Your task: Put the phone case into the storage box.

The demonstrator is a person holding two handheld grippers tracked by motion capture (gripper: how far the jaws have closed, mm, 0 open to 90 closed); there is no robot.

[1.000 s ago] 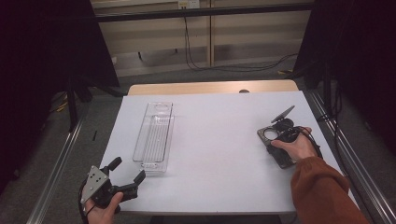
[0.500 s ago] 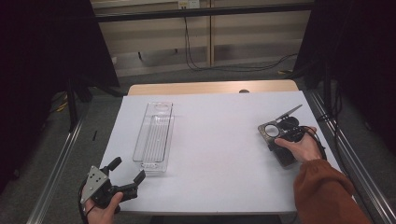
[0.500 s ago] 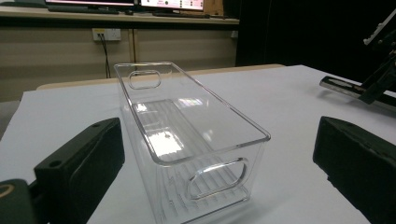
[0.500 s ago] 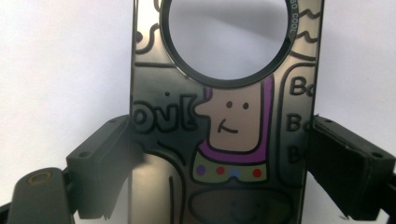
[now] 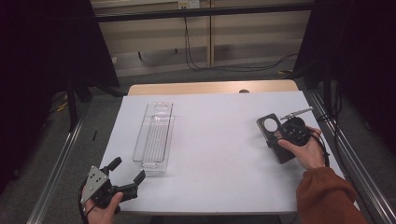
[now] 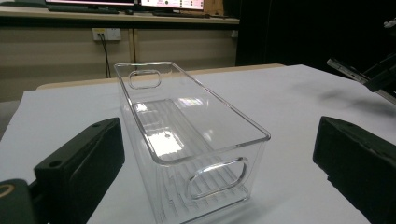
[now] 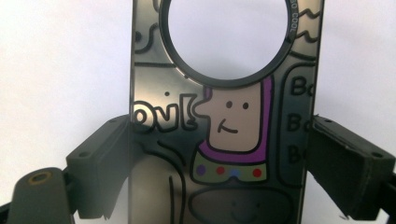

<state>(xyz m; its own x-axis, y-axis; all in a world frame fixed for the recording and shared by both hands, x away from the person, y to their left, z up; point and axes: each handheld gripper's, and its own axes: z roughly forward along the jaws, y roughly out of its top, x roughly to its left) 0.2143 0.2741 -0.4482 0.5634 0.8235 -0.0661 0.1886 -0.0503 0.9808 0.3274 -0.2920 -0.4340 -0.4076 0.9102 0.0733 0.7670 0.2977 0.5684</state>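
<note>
A long clear plastic bin (image 5: 154,135) with cut-out handles stands empty on the left of the white table (image 5: 219,158). My left gripper (image 5: 127,169) is open at the table's front left corner, just short of the bin's near end (image 6: 187,135), which sits between and beyond its jaws (image 6: 219,179). At the right, my right gripper (image 5: 286,136) is shut on a dark phone case (image 5: 272,132) with a round hole. Close up, the case (image 7: 224,126) carries a cartoon figure, and both jaws press on its long edges (image 7: 219,172).
A wooden tabletop strip (image 5: 210,87) borders the far edge of the white table. Metal rails (image 5: 348,156) run along both sides. Cables (image 5: 219,65) lie on the floor beyond. In the left gripper view, the right gripper (image 6: 373,77) is at the far right.
My right gripper has turned the phone case so its flat face and round hole point upward, and shifted slightly. The left gripper and the bin have stayed put.
</note>
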